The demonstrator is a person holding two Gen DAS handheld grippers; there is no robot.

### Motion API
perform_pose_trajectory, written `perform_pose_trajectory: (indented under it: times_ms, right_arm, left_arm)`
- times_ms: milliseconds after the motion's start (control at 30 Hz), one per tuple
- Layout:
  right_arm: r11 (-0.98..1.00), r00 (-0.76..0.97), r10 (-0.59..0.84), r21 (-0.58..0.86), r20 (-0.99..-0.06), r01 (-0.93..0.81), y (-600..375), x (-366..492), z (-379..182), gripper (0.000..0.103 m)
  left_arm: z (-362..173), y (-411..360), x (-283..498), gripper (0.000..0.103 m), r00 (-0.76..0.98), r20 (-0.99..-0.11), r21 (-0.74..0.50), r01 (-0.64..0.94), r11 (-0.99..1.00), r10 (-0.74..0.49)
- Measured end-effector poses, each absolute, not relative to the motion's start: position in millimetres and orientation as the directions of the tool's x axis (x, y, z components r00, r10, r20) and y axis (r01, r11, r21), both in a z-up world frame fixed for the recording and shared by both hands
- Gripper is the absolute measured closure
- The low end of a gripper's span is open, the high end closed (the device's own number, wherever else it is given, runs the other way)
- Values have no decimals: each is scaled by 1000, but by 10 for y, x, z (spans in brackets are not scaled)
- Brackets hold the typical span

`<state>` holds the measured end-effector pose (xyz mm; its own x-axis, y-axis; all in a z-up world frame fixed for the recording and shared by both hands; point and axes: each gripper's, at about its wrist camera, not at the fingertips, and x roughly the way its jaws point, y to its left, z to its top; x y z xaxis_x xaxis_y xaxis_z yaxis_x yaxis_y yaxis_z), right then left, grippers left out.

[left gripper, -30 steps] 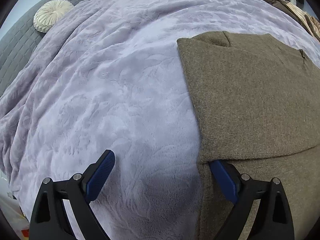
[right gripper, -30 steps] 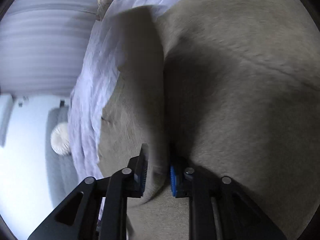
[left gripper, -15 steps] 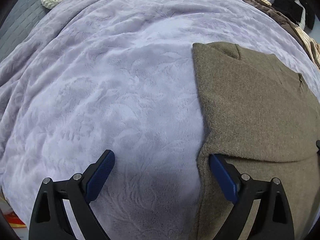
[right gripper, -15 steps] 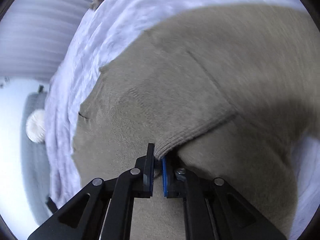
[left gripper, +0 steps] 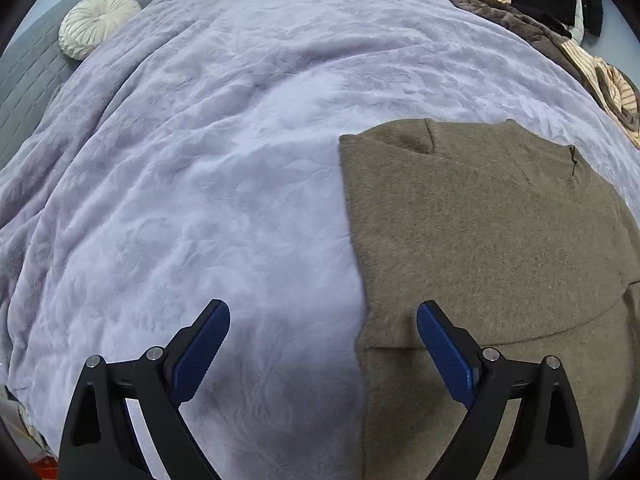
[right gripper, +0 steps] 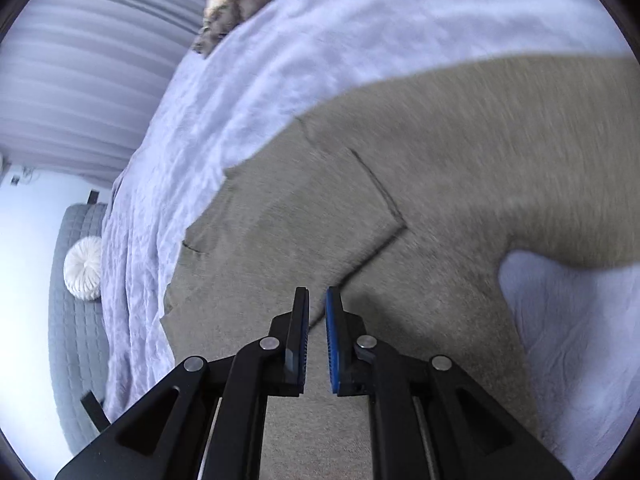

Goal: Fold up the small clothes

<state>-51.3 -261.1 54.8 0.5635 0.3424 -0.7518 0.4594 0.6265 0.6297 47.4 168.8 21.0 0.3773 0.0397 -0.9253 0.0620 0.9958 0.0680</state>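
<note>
An olive-brown knit sweater (left gripper: 492, 240) lies flat on the lilac blanket (left gripper: 224, 168), one part folded over the rest. My left gripper (left gripper: 322, 328) is wide open and empty, its right finger (left gripper: 444, 352) over the sweater's left edge near the fold. In the right wrist view the sweater (right gripper: 400, 208) fills the middle. My right gripper (right gripper: 317, 312) hovers just above the folded edge, its jaws slightly apart with nothing between them.
A round cream cushion (left gripper: 96, 24) rests on a grey quilted headboard (left gripper: 28, 76) at the far left. A heap of brown, striped and black clothes (left gripper: 552, 28) lies at the far right. Curtains (right gripper: 80, 60) hang beyond the bed.
My right gripper has let go of the sweater's folded edge and drawn back a little; the fold now lies flat. My left gripper has lifted slightly, still open.
</note>
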Motion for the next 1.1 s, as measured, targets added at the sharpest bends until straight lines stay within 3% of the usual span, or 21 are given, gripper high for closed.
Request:
perform_pose_trajectory:
  times_ms: [100,167,233,367,433,467,500,533,667,700,767,800,867,933,967,1000,1100]
  right_arm:
    - [676,529,327,585,-783,447,-2563,-327,475,93]
    - [710,454,290,508,-842,488,-2570,-249,309,94]
    - [663,452,321,538,-832,520,-2634,-313,197,97]
    - [588,494,397,627,-774,510,-2693,-541,187,92]
    - [513,517,494,715,-699,475,-2600,-620,171,82]
    - [492,520,526,740,-673,460,-2511,-633,178,65]
    - [469,518,571,771,-637,432,-2345,-629,181,41]
    - [453,508,616,798,-602,398,-2135,-604,182,36]
    - [368,444,760,877,-475,308,-1210,-437,114,36]
    - [343,427,784,887,-451,308,-979,-379,59,36]
    - [327,403,803,890,-439,319,-555,-260,-67,40]
    - [323,398,805,887,-441,330,-398,-208,-135,45]
    - [308,404,802,883,-441,353,-192,-125,-255,53]
    - [303,421,787,877,-451,372,-76,-52,-321,59]
    - [302,428,782,875,-454,378,-55,-19,-334,70]
    - [297,429,782,875,-453,383,-15,21,-355,95]
    - [291,439,786,887,-435,358,53,78,-320,98]
  left_arm:
    - [-24,1570,539,8,357,-924,173,72,982,137]
    - [-99,1620,511,7,356,-924,175,78,981,136]
    - [-80,1693,491,7,359,-923,179,78,981,140]
    - [108,1887,539,7,335,-942,48,78,996,20]
    - [170,1923,679,7,324,-945,-19,91,996,-48]
    - [179,1911,774,7,317,-946,-44,97,994,-73]
    - [161,1906,894,7,298,-949,-80,104,991,-107]
    - [128,1899,1020,8,277,-951,-114,105,988,-139]
    - [4,1771,1393,9,225,-950,-190,129,973,-216]
    - [-19,1736,1440,13,216,-949,-203,135,970,-229]
    - [-101,1674,1520,65,169,-957,-217,135,967,-238]
    - [-145,1669,1547,71,143,-959,-228,128,965,-245]
    - [-156,1681,1543,72,155,-953,-242,125,962,-260]
    - [-129,1686,1539,81,167,-951,-237,143,961,-259]
    - [-95,1689,1520,81,179,-950,-228,158,961,-255]
    - [-65,1695,1510,81,193,-950,-214,175,961,-247]
    - [-95,1770,1521,81,210,-954,-170,203,964,-213]
